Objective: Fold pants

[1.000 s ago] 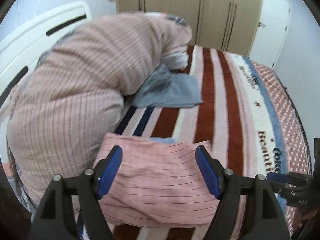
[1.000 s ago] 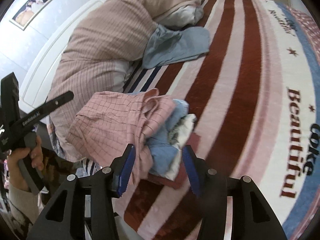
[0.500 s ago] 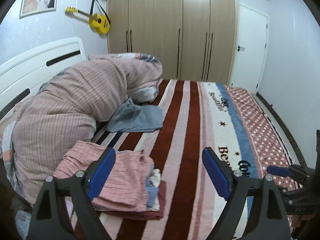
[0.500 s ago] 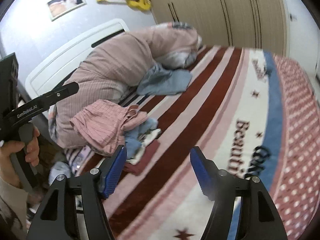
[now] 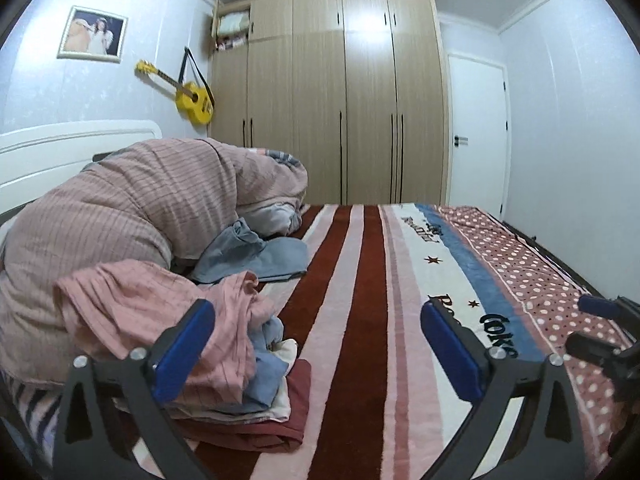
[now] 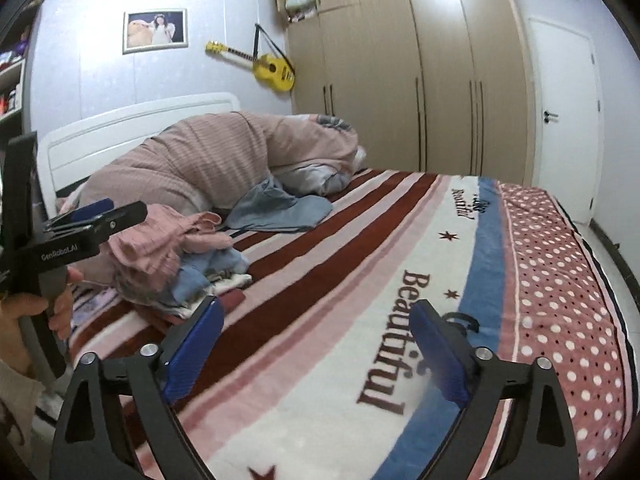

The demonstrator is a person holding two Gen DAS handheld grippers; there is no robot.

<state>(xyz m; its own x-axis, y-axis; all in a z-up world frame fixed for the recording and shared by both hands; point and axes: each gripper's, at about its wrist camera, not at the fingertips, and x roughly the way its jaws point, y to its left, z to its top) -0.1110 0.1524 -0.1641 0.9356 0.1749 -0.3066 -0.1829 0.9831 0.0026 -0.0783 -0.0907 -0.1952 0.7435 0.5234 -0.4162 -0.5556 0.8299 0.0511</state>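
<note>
Folded pink checked pants (image 5: 160, 320) lie on top of a stack of folded clothes (image 5: 264, 392) at the left edge of the bed; they also show in the right wrist view (image 6: 160, 244). My left gripper (image 5: 316, 356) is open and empty, raised above the bed just right of the stack. My right gripper (image 6: 316, 356) is open and empty over the striped blanket (image 6: 360, 280), right of the stack. The left gripper also shows at the left of the right wrist view (image 6: 92, 220), and the right gripper at the right edge of the left wrist view (image 5: 600, 320).
A rolled pink duvet (image 5: 140, 208) lies along the white headboard (image 5: 60, 148). A loose grey-blue garment (image 5: 256, 256) lies beside it. A wooden wardrobe (image 5: 340, 100) and a white door (image 5: 476, 132) stand beyond the bed. A yellow ukulele (image 5: 188, 96) hangs on the wall.
Both grippers have pulled back and up from the pink pants, which stay on the stack. Both jaws have opened wider. The views now take in the whole room.
</note>
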